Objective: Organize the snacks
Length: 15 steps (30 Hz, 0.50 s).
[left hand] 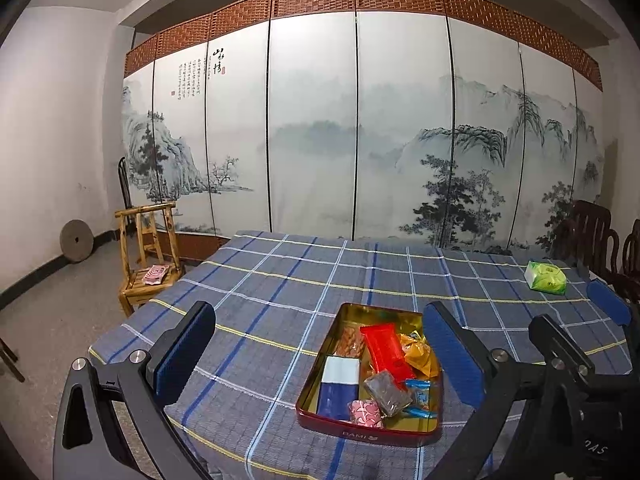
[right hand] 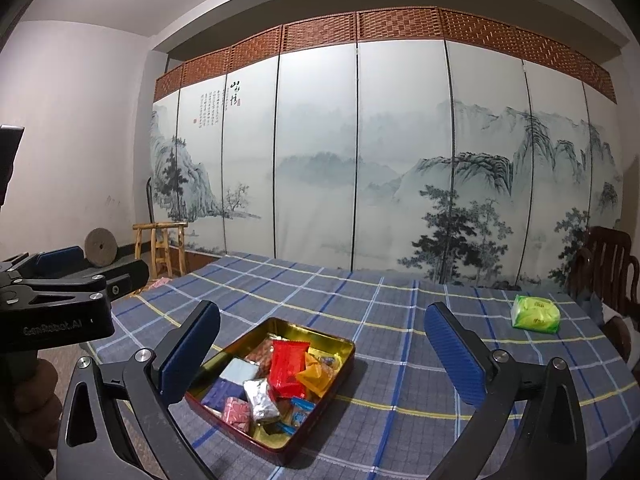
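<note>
Tin [left hand: 340, 430]: red outside, gold inside, rectangular; sits near the near edge of the checked tablecloth [left hand: 280, 280]; its long axis runs near to far, tilted slightly right at the far end in the left wrist view.
Contents: red packet [left hand: 384, 350] lies lengthwise along the tin's long axis; blue and white box [left hand: 338, 386] at the near left; orange wrapper [left hand: 418, 354] right of the red packet; pink sweet [left hand: 366, 414] and dark packet [left hand: 386, 392] at the near end.
Green packet [left hand: 546, 277]: far right on the cloth, well apart from the tin.
Left gripper [left hand: 320, 364]: jaws wide apart, empty, held above the tin.
Right gripper [right hand: 324, 364]: jaws wide apart, empty, the tin low between them, left of middle.
Wooden chair [left hand: 148, 252]: left of the table.
</note>
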Each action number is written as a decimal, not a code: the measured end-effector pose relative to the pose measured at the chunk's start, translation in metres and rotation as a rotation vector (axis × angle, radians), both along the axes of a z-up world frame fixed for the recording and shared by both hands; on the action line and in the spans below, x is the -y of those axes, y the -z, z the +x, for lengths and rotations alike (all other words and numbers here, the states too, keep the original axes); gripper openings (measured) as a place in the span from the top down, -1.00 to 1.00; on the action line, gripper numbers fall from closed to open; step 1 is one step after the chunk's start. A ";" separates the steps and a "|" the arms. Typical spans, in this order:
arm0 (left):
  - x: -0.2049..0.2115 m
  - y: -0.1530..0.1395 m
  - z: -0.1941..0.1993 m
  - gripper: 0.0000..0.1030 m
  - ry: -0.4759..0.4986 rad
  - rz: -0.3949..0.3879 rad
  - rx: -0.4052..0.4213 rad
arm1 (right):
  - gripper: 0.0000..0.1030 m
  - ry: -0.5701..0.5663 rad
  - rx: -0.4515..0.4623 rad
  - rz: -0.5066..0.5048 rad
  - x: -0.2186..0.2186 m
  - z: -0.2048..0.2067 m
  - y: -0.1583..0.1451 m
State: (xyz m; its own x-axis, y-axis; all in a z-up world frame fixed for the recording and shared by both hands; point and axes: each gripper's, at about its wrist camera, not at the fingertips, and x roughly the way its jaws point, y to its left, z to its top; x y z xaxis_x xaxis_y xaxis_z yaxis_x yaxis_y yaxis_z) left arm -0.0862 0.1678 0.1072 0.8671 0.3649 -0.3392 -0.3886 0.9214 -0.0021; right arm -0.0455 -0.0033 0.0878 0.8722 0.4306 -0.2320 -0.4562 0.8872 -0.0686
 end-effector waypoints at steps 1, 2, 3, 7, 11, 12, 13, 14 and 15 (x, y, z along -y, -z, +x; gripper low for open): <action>0.001 0.001 0.000 -1.00 -0.002 0.003 -0.001 | -0.98 -0.002 0.000 -0.001 -0.001 0.000 0.000; 0.001 0.001 0.000 -1.00 -0.001 0.003 -0.003 | -0.98 -0.003 -0.001 -0.002 -0.001 -0.001 0.000; 0.001 0.002 0.000 -1.00 0.000 0.003 -0.006 | -0.99 -0.004 -0.002 -0.004 -0.002 -0.001 0.000; 0.001 0.003 0.001 -1.00 -0.001 0.005 -0.012 | -0.99 -0.005 -0.010 -0.008 -0.003 0.001 0.002; 0.002 0.003 0.002 -1.00 -0.002 0.004 -0.015 | -0.99 -0.003 -0.017 -0.010 -0.003 0.003 0.003; 0.001 0.004 0.003 -1.00 0.000 0.002 -0.017 | -0.99 -0.003 -0.020 -0.011 -0.003 0.003 0.004; 0.001 0.004 0.003 -1.00 0.000 0.001 -0.019 | -0.99 -0.002 -0.022 -0.012 -0.003 0.004 0.004; 0.001 0.005 0.003 -1.00 0.000 0.001 -0.022 | -0.99 -0.001 -0.024 -0.013 -0.003 0.004 0.005; 0.002 0.006 0.004 -1.00 0.000 0.002 -0.026 | -0.99 0.000 -0.028 -0.015 -0.003 0.005 0.005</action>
State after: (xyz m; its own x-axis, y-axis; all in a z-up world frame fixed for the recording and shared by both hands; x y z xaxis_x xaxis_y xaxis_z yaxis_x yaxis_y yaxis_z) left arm -0.0824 0.1661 0.1015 0.8582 0.3654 -0.3606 -0.3882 0.9215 0.0099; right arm -0.0404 0.0000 0.0825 0.8652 0.4271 -0.2628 -0.4583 0.8861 -0.0690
